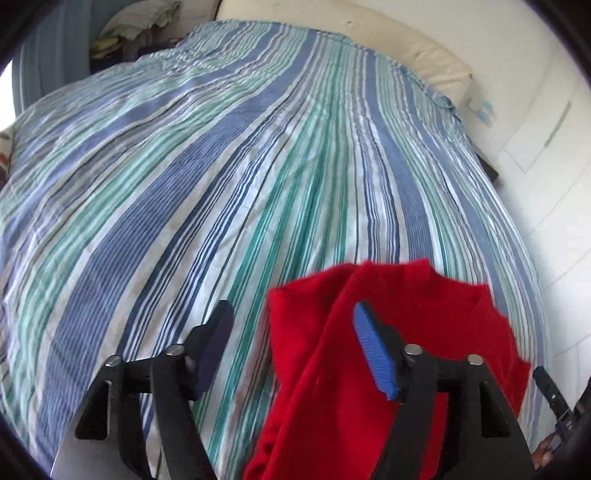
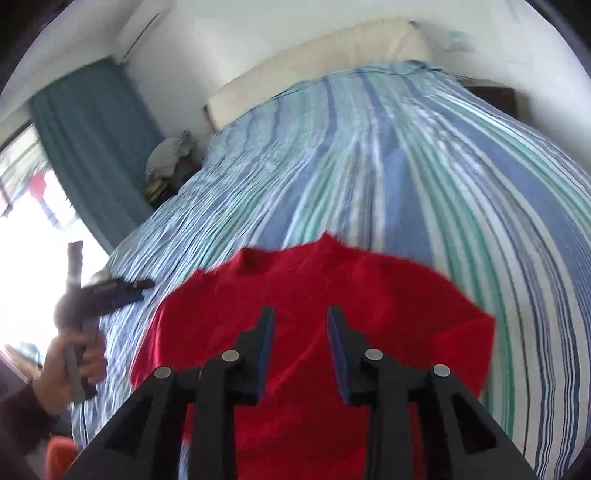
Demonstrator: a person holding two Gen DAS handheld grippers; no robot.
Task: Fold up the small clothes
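A small red knitted garment (image 1: 402,343) lies rumpled on the striped bedspread (image 1: 221,184) near its front edge. It also shows in the right wrist view (image 2: 332,295). My left gripper (image 1: 291,332) is open and empty, with its right finger over the garment's left part. My right gripper (image 2: 300,332) is open and empty, hovering over the garment's middle. The left gripper also shows at the left of the right wrist view (image 2: 142,290), held in a hand beside the garment.
A cream headboard cushion (image 1: 406,48) lines the far end of the bed. A pile of folded linens (image 1: 136,26) sits at the far left corner. A teal curtain (image 2: 92,147) and bright window are at left. A white wall (image 1: 546,147) runs along the right.
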